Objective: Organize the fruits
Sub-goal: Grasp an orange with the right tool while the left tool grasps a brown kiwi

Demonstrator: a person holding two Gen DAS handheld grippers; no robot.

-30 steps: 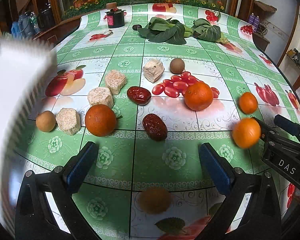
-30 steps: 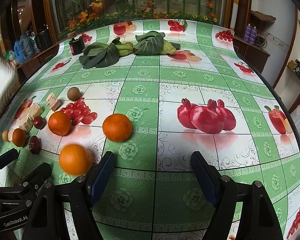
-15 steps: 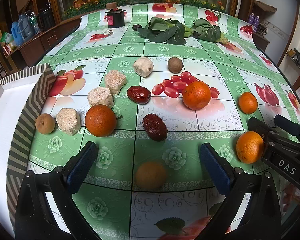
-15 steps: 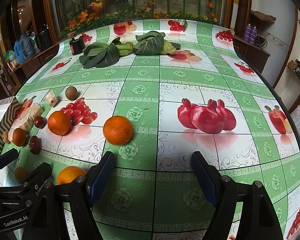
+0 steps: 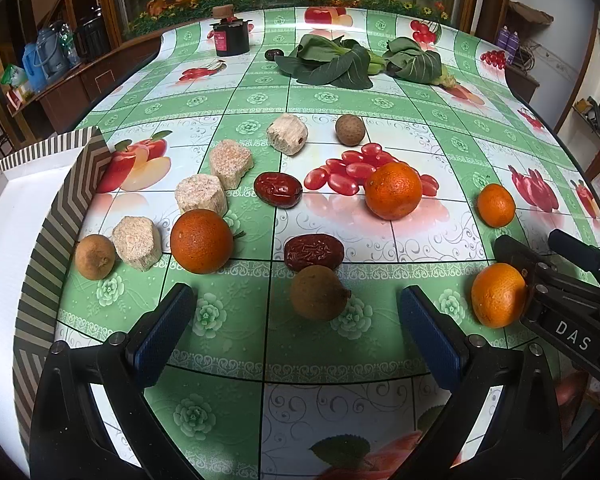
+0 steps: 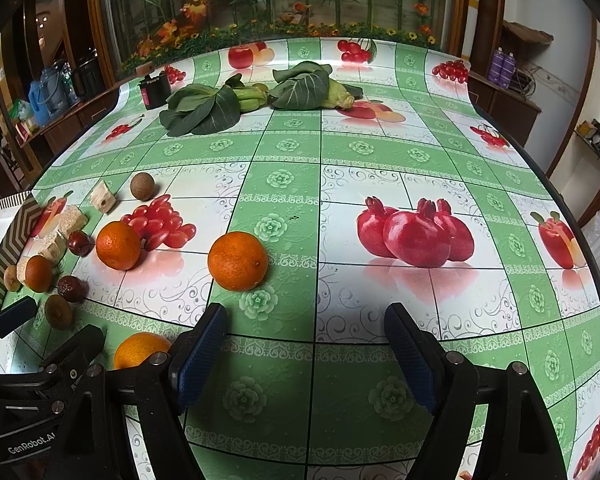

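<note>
With both the left claw (image 5: 296, 332) and right claw (image 6: 306, 354) spread apart and empty, the longan (image 5: 318, 293) lying on the desk (image 5: 380, 240) between the left fingers looks light, thin-shelled and prone to rolling, best pinched gently across its middle.

The table (image 5: 380, 240), under a green fruit-print cloth, carries four oranges (image 5: 201, 246), two red dates (image 5: 278, 189) and three brown round fruits, possibly longans (image 5: 318, 298). Four pale chunks (image 5: 201, 199) sit left by a striped box (image 5: 60, 208); leafy greens (image 5: 332, 62) and a dark jar (image 5: 231, 37) lie far back.
</note>
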